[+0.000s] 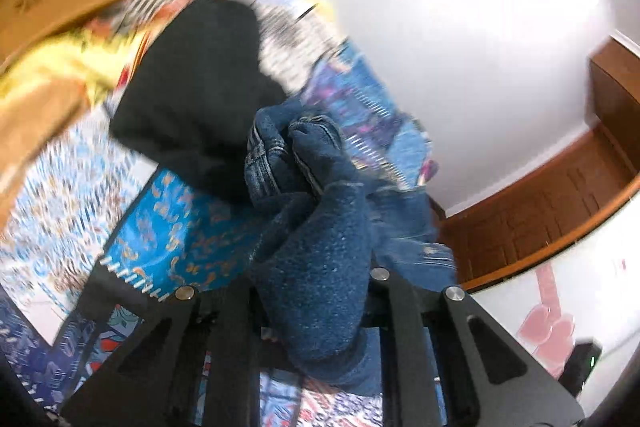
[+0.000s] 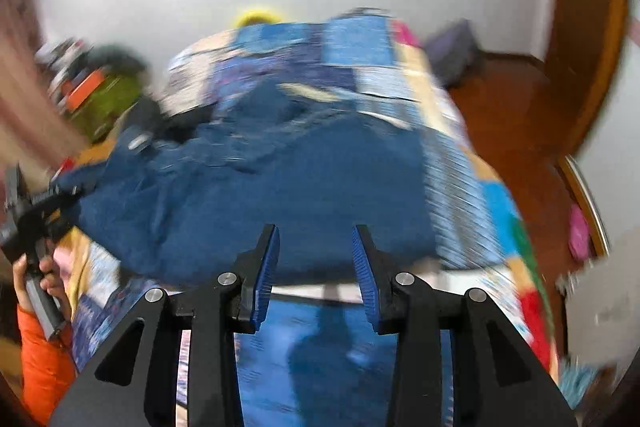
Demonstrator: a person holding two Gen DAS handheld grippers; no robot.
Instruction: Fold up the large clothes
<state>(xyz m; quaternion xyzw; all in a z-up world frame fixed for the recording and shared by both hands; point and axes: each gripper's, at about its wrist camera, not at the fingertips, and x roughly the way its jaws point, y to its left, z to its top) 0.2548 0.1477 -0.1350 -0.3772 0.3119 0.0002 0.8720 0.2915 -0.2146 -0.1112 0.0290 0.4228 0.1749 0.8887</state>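
Observation:
A large dark blue fleece garment [image 2: 256,179] lies spread on a bed with a blue patchwork quilt [image 2: 360,47]. My left gripper [image 1: 316,283] is shut on a bunched part of that garment [image 1: 316,251], which fills the space between the fingers and hides the fingertips. The left gripper also shows at the far left of the right wrist view [image 2: 28,211], holding the garment's left edge. My right gripper [image 2: 316,239] is open and empty, its blue pads [image 2: 268,267] just above the garment's near edge.
A black garment [image 1: 192,99] and yellow and tan clothes [image 1: 44,83] lie on the quilt [image 1: 168,223] beyond the blue one. A wooden floor [image 2: 516,115] and white wall lie to the right of the bed. A green item [image 2: 108,99] sits at the bed's left.

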